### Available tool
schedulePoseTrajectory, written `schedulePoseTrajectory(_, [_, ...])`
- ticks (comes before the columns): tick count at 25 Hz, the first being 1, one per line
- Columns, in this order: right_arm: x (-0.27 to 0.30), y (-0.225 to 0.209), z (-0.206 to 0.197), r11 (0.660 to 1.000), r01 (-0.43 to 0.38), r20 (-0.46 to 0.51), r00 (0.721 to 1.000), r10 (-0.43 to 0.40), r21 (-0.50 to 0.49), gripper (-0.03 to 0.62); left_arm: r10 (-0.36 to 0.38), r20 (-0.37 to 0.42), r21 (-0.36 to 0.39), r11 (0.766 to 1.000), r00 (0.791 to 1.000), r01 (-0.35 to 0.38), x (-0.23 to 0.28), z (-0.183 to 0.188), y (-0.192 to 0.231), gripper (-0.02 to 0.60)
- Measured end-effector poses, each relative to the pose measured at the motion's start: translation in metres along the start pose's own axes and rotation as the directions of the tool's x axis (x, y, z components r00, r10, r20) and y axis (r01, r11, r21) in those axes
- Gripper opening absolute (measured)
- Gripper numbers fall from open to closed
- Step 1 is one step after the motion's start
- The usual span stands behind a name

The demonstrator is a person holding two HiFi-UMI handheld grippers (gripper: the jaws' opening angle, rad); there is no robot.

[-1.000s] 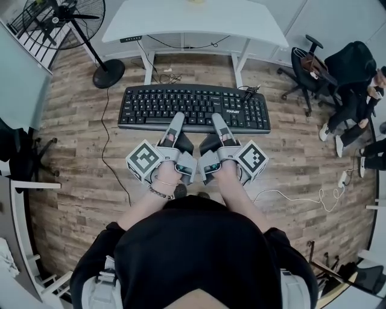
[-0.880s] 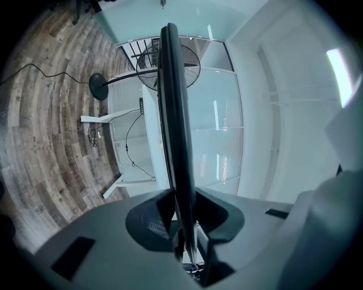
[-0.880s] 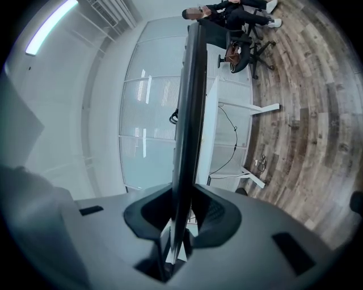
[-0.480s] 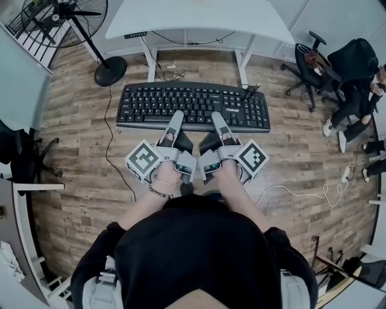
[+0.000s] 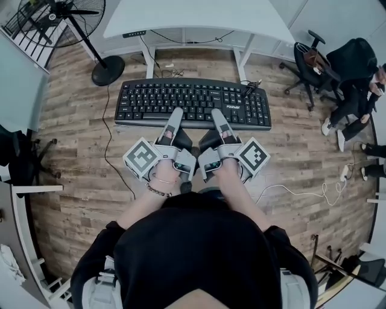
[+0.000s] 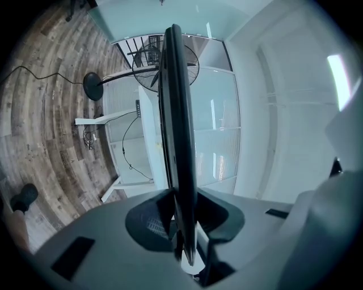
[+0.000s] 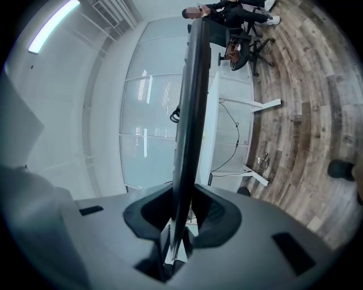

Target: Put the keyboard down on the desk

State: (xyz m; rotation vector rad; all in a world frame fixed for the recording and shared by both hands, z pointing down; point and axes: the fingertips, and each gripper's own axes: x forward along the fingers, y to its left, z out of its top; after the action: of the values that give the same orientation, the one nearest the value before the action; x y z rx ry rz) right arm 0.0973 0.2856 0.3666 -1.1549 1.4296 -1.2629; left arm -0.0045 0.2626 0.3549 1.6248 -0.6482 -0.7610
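Keyboard (image 5: 193, 102), black and full-sized, is not on the table (image 5: 199, 18). It hangs level in the air over the wooden floor (image 5: 72, 181), keys facing up, with its long side running parallel to the white table's front edge. In the head view its far edge falls just short of that front edge, across the table's legs.

Both tongs grip the keyboard's near long edge. The left tongs (image 5: 175, 119) clamp it left of the middle and the right tongs (image 5: 218, 119) right of the middle, close together and side by side. The keyboard reaches well beyond them at both ends.

In the left gripper view the keyboard (image 6: 177, 141) shows edge-on as a thin dark slab running up the picture. The jaws are closed against its two faces, and the table (image 6: 150, 141) lies behind it. The right gripper view shows the same: the slab (image 7: 190, 124) is pinched between the jaws with the table (image 7: 212, 130) past it.

The person's left hand (image 5: 163, 173) and right hand (image 5: 229, 173) hold the tongs just behind the marker cubes.

A standing fan (image 5: 66, 18) is beside the table's left end. An office chair (image 5: 304, 60) and a seated person (image 5: 356, 78) are off to its right. A pale cable (image 5: 295, 196) lies on the floor.
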Motion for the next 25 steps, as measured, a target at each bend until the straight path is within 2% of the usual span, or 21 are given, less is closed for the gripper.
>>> schedulePoseTrajectory(2, [0.003, -0.001, 0.000, 1.000, -0.003, -0.003, 1.000, 0.003, 0.008, 0.089, -0.011, 0.007, -0.008, 1.000, 1.000, 0.011, 0.003, 0.001, -0.003, 0.104])
schedulePoseTrajectory(7, [0.003, -0.004, -0.001, 1.000, -0.022, -0.023, 0.999, 0.022, 0.010, 0.087, -0.008, 0.021, 0.031, 1.000, 1.000, 0.007, -0.001, 0.001, 0.002, 0.106])
schedulePoseTrajectory(12, [0.067, -0.006, 0.010, 1.000, -0.007, -0.041, 0.999, 0.008, 0.019, 0.086, 0.002, 0.039, 0.009, 1.000, 0.999, -0.002, 0.047, 0.040, 0.012, 0.104])
schedulePoseTrajectory(16, [0.096, -0.009, 0.020, 1.000, -0.006, -0.059, 0.998, 0.008, 0.028, 0.086, -0.008, 0.059, -0.003, 1.000, 0.998, 0.009, 0.073, 0.053, 0.013, 0.104])
schedulePoseTrajectory(20, [0.123, -0.009, 0.029, 0.999, -0.006, -0.072, 0.997, 0.008, 0.032, 0.084, 0.015, 0.070, 0.010, 1.000, 0.997, -0.015, 0.093, 0.068, 0.024, 0.106])
schedulePoseTrajectory(25, [0.160, -0.006, 0.036, 1.000, -0.012, -0.098, 0.995, 0.013, 0.019, 0.084, -0.005, 0.101, -0.018, 1.000, 0.995, 0.007, 0.120, 0.090, 0.023, 0.104])
